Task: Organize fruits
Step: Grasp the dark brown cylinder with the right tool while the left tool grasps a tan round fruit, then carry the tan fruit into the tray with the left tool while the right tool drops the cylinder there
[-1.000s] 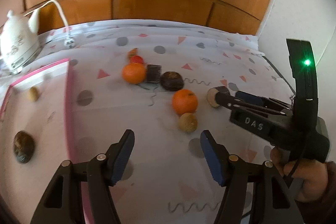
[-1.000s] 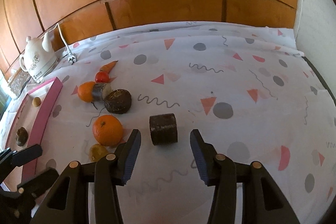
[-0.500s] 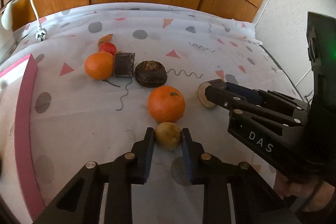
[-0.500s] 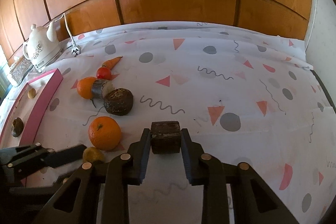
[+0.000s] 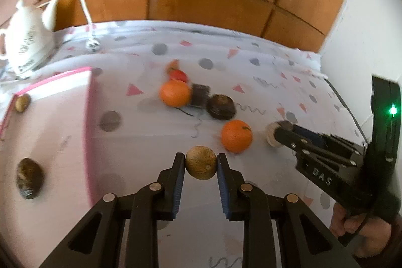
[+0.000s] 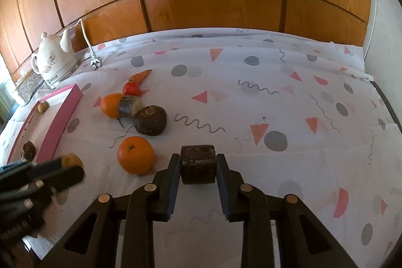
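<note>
My left gripper (image 5: 200,159) is shut on a small yellow-brown round fruit (image 5: 201,167), held just left of an orange (image 5: 236,136). The left wrist view is blurred. My right gripper (image 6: 198,159) is shut on a dark brown cylindrical chunk (image 6: 198,165) close over the patterned cloth. In the right wrist view the left gripper (image 6: 62,168) shows blurred at the left edge, carrying its fruit (image 6: 74,159) beside the pink tray (image 6: 60,122). Further back lie a second orange (image 6: 110,104), a cut chunk (image 6: 130,106), a dark round piece (image 6: 150,119), a tomato (image 6: 132,88) and a carrot (image 6: 140,75).
The pink tray's rim (image 5: 89,117) runs along the left and holds two small brown items (image 5: 22,103) (image 5: 29,178). A white kettle (image 6: 54,59) with its cord stands at the back left. Wooden panels back the table and a white wall bounds the right.
Both grippers closed from open, the left on the small round fruit, the right on the dark chunk. The left gripper then swung with its fruit away from the orange toward the tray.
</note>
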`<state>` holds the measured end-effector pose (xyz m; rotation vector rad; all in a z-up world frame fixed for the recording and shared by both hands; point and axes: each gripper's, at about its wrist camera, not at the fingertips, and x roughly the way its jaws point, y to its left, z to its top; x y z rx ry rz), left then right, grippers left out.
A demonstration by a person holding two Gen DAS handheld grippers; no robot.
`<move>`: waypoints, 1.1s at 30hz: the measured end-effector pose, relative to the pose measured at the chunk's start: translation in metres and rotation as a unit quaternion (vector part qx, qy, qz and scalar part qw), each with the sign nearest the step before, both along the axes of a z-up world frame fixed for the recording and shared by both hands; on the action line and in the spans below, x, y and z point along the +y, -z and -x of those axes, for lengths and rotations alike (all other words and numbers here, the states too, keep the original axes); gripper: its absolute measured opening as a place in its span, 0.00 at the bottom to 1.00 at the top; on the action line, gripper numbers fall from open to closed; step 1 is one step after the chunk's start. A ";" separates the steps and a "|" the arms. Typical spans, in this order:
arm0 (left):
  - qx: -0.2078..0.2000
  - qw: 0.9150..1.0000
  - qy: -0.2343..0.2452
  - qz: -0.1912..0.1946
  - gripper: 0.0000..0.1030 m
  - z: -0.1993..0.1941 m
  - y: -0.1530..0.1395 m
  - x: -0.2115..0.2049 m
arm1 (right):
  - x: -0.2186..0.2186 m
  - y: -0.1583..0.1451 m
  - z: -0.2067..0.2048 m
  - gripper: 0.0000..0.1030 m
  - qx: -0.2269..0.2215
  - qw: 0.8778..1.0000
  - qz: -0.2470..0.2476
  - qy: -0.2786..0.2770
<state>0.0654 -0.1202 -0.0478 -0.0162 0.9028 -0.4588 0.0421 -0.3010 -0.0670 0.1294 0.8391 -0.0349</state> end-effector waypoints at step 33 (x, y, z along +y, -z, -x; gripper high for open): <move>-0.046 0.979 -0.199 -0.003 0.25 0.006 -0.028 0.157 | 0.163 -0.053 0.001 0.27 -0.027 0.976 -0.040 -0.213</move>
